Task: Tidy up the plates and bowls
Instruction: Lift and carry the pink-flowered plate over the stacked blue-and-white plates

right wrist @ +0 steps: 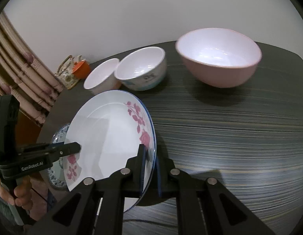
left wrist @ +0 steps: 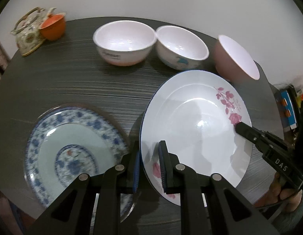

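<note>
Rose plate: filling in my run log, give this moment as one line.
rose plate lifted, tilted | left gripper shut on rim | right gripper shut on opposite rim | blue-patterned plate on table

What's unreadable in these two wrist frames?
- Blue patterned plate: blurred in the left wrist view; mostly hidden behind the rose plate in the right wrist view.
- Print on the white bowl: too small and blurred to read.
- Teapot at the table's far edge: partly hidden behind the orange cup.
- Rose plate's underside: not shown.
</note>
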Available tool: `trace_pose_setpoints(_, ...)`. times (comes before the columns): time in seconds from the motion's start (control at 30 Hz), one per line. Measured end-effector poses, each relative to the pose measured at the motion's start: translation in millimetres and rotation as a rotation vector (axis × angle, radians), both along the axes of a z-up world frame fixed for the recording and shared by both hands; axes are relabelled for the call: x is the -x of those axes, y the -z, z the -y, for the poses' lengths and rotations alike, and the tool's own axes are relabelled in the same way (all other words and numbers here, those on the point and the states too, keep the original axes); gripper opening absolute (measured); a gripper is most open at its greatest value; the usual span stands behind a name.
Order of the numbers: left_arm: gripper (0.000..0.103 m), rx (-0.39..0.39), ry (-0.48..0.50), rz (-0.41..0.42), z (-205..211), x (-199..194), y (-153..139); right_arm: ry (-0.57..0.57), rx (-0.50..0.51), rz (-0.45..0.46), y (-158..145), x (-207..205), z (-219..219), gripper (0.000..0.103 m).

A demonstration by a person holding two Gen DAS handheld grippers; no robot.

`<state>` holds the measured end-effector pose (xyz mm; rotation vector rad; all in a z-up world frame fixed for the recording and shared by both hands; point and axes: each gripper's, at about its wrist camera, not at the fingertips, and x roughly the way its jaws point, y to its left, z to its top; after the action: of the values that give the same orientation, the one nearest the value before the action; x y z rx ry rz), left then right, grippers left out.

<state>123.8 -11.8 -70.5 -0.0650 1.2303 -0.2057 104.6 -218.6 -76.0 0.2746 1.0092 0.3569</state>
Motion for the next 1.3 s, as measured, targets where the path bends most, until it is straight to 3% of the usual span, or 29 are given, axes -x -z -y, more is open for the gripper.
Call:
trace_pose_setpoints(0.73, 0.015, -0.048, -0.213, 0.021, -138.0, 49.9, -25.0, -0.172, -0.032, 0.001, -11.1, 12.5, -132.0, 0.010)
trace_pose_setpoints(1.03, 0.015, -0.052, -0.275, -0.014, -178.2, 56.0, -7.8, -0.217, -0.014, -0.043, 5.7, 11.6, -171.1, 0.010)
trace_pose_setpoints(1.3, 0.016, -0.039, -0.277, -0.051, -189.2, 49.2, 9.5, -0.217, 0.013, -0.081, 18.9, 4.6, -180.4, 0.010)
